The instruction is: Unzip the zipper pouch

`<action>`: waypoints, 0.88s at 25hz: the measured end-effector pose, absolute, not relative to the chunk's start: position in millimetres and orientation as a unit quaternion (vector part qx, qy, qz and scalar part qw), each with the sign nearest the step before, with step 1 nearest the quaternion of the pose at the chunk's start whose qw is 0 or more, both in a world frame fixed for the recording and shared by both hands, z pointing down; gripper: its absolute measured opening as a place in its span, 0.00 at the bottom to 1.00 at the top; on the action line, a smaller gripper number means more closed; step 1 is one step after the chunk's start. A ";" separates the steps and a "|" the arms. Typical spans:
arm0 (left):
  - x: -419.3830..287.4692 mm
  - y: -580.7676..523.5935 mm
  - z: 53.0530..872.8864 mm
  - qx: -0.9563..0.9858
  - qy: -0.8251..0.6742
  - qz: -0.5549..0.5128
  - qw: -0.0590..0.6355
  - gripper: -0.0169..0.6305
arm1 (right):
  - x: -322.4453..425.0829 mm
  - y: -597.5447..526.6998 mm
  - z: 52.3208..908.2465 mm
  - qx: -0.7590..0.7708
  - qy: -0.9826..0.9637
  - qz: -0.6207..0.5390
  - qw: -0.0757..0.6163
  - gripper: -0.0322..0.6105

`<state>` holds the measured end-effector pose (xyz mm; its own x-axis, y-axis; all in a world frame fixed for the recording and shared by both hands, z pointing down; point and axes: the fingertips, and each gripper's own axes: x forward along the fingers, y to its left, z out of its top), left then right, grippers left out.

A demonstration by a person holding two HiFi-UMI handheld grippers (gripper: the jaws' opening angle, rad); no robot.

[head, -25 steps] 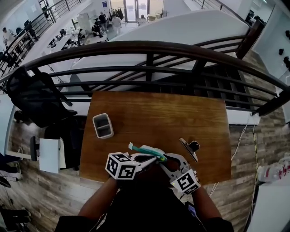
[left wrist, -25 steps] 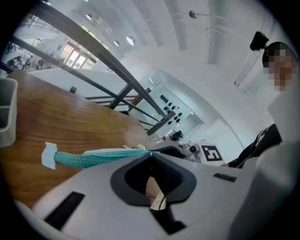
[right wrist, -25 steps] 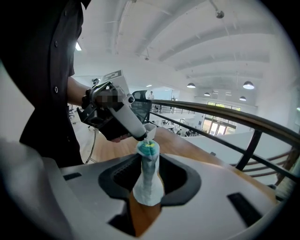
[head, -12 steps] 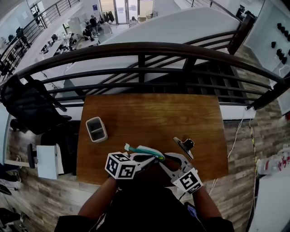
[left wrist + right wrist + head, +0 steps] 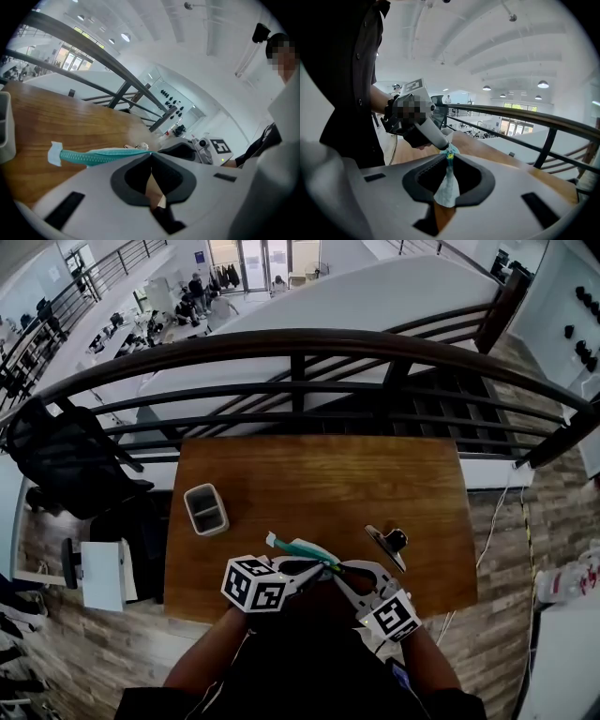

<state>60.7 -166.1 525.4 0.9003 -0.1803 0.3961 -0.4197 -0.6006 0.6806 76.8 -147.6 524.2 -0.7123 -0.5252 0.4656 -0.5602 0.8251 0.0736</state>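
1. The zipper pouch (image 5: 298,549) sits at the near edge of the wooden table (image 5: 319,474), caught between the two grippers right in front of the person; from here I cannot tell whether it rests on the wood or hangs just above it.
2. It is a soft, pale fabric thing; a teal zipper (image 5: 93,157) with fine woven teeth runs along its top edge and ends in a small white cloth tab (image 5: 55,153) pointing away to the left.
3. The left gripper (image 5: 150,153) has its smooth white jaws pressed fully together; the dark rubbery pads pinch the pouch where the zipper meets them, and a sliver of beige material shows in the slot behind.
4. The right gripper (image 5: 450,157) has just been closing; its jaws are now nearly together on the pouch, a limp wedge of whitish fabric lying between the pads and a teal bit nipped at the very tips.
5. The two grippers' tips almost meet, nose to nose.
6. Further out on the glossy brown tabletop stands a small grey rectangular container (image 5: 206,509) with rounded corners, well to the left; a black binder clip (image 5: 389,545) lies just right of the grippers.
7. A dark curved metal railing (image 5: 300,343) runs behind the table.
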 end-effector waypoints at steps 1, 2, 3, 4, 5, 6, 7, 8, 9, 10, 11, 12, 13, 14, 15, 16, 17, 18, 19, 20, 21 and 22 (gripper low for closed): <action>60.4 -165.9 525.5 0.884 -0.173 0.151 0.407 0.05 | 77.0 -147.2 523.7 0.294 -0.925 0.038 0.239 0.12; 60.1 -165.7 525.7 0.885 -0.175 0.156 0.401 0.05 | 77.5 -146.8 523.3 0.294 -0.925 0.040 0.238 0.11; 60.1 -165.4 525.6 0.886 -0.175 0.161 0.397 0.05 | 77.9 -146.3 522.8 0.293 -0.925 0.042 0.237 0.11; 60.0 -165.0 525.1 0.887 -0.174 0.165 0.395 0.05 | 78.2 -145.9 522.3 0.293 -0.925 0.042 0.237 0.11; 59.8 -164.9 524.5 0.888 -0.174 0.167 0.393 0.05 | 78.0 -145.6 521.6 0.293 -0.925 0.042 0.236 0.11; 59.3 -165.1 524.1 0.888 -0.174 0.167 0.391 0.05 | 77.5 -145.5 521.0 0.293 -0.925 0.042 0.236 0.11; 58.6 -165.8 524.4 0.888 -0.176 0.167 0.392 0.05 | 76.7 -145.7 520.7 0.294 -0.925 0.041 0.237 0.11; 57.7 -166.5 525.2 0.886 -0.178 0.166 0.394 0.05 | 75.6 -145.9 520.8 0.294 -0.925 0.040 0.238 0.11; 56.7 -167.0 526.2 0.884 -0.181 0.164 0.397 0.05 | 74.6 -146.2 520.9 0.295 -0.924 0.040 0.239 0.11; 55.8 -167.3 526.7 0.883 -0.184 0.163 0.400 0.05 | 73.9 -146.5 520.7 0.296 -0.924 0.040 0.240 0.11; 54.8 -167.3 526.5 0.883 -0.187 0.162 0.399 0.05 | 73.3 -146.7 520.2 0.297 -0.923 0.039 0.240 0.11; 53.8 -167.3 525.9 0.884 -0.192 0.163 0.395 0.05 | 72.7 -146.8 519.7 0.296 -0.923 0.038 0.241 0.11; 52.7 -167.0 525.5 0.885 -0.197 0.169 0.386 0.05 | 71.9 -146.9 519.7 0.296 -0.923 0.036 0.242 0.11; 51.7 -166.5 525.4 0.887 -0.203 0.177 0.375 0.05 | 71.0 -146.8 520.0 0.295 -0.923 0.035 0.244 0.11; 51.0 -166.1 525.4 0.889 -0.207 0.185 0.363 0.05 | 70.2 -146.7 520.3 0.295 -0.923 0.034 0.245 0.11; 50.5 -166.1 525.5 0.890 -0.211 0.190 0.356 0.05 | 69.6 -146.6 520.3 0.296 -0.923 0.034 0.244 0.11; 50.2 -166.7 525.5 0.890 -0.213 0.189 0.357 0.05 | 69.1 -146.8 519.9 0.298 -0.923 0.036 0.242 0.11; 49.8 -167.6 525.4 0.887 -0.213 0.183 0.366 0.05 | 68.7 -147.0 519.2 0.299 -0.923 0.037 0.240 0.11; 49.5 -168.5 525.2 0.884 -0.214 0.175 0.378 0.05 | 68.4 -147.0 518.4 0.299 -0.923 0.037 0.239 0.11; 49.4 -169.0 525.1 0.880 -0.216 0.169 0.387 0.05 | 68.2 -146.8 517.6 0.298 -0.923 0.035 0.240 0.11; 49.5 -169.0 524.9 0.878 -0.219 0.168 0.390 0.05 | 68.2 -146.5 516.8 0.296 -0.924 0.032 0.241 0.11; 49.4 -168.8 524.8 0.879 -0.224 0.171 0.386 0.05 | 67.9 -146.2 516.2 0.295 -0.924 0.032 0.242 0.11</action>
<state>49.4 -168.8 524.8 0.8417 -0.2613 0.4726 -0.5248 -0.6018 0.6020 67.9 -146.2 516.2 -0.7085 -0.5300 0.4660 -0.5608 0.8237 0.0841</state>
